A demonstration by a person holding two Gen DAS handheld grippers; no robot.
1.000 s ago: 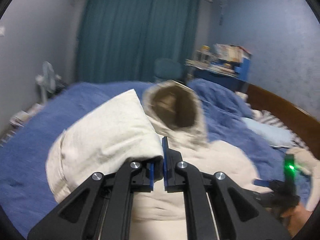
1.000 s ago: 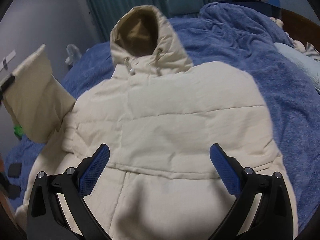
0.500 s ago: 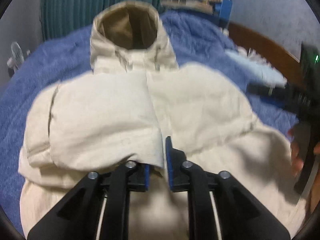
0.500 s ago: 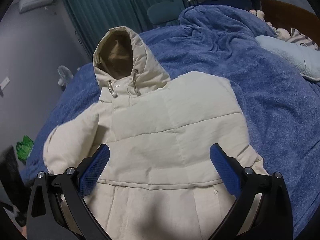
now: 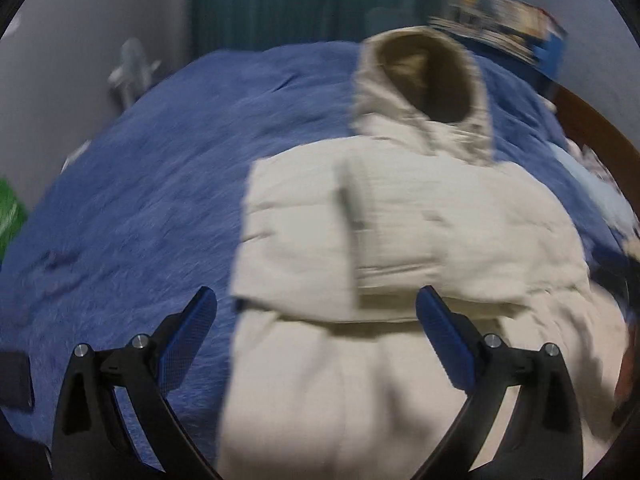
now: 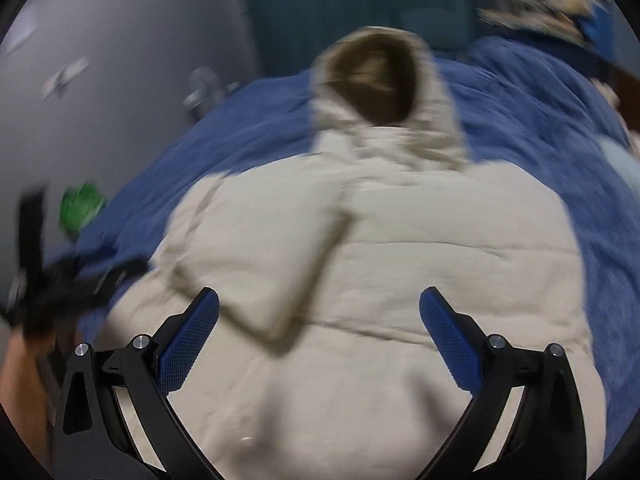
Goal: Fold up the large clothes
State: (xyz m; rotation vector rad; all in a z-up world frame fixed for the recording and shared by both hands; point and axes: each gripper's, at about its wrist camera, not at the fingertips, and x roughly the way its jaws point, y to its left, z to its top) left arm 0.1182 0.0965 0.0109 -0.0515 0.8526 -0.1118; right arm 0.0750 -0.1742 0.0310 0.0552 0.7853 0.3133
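A cream puffer jacket [image 5: 460, 232] with a brown-lined hood [image 5: 428, 76] lies front up on the blue bed cover [image 5: 140, 184]. Its left sleeve [image 5: 296, 240] is folded across the chest. My left gripper [image 5: 316, 332] is open and empty, hovering over the jacket's left edge. In the right wrist view the jacket [image 6: 440, 280] fills the middle, with the folded sleeve [image 6: 260, 264] lying on it. My right gripper [image 6: 320, 336] is open and empty above the jacket's lower part. The left gripper shows blurred at the left edge [image 6: 52, 284]. Both views are motion-blurred.
Teal curtains [image 5: 288, 4] hang behind the bed. A white fan [image 5: 132, 68] stands by the left wall. A shelf with books [image 5: 508, 36] is at the back right. A wooden bed frame [image 5: 592, 128] runs along the right. Something green [image 6: 80, 208] lies left of the bed.
My left gripper has let go of the sleeve, opened wide and pulled back to the left. The sleeve now lies across the chest. The right gripper stayed open.
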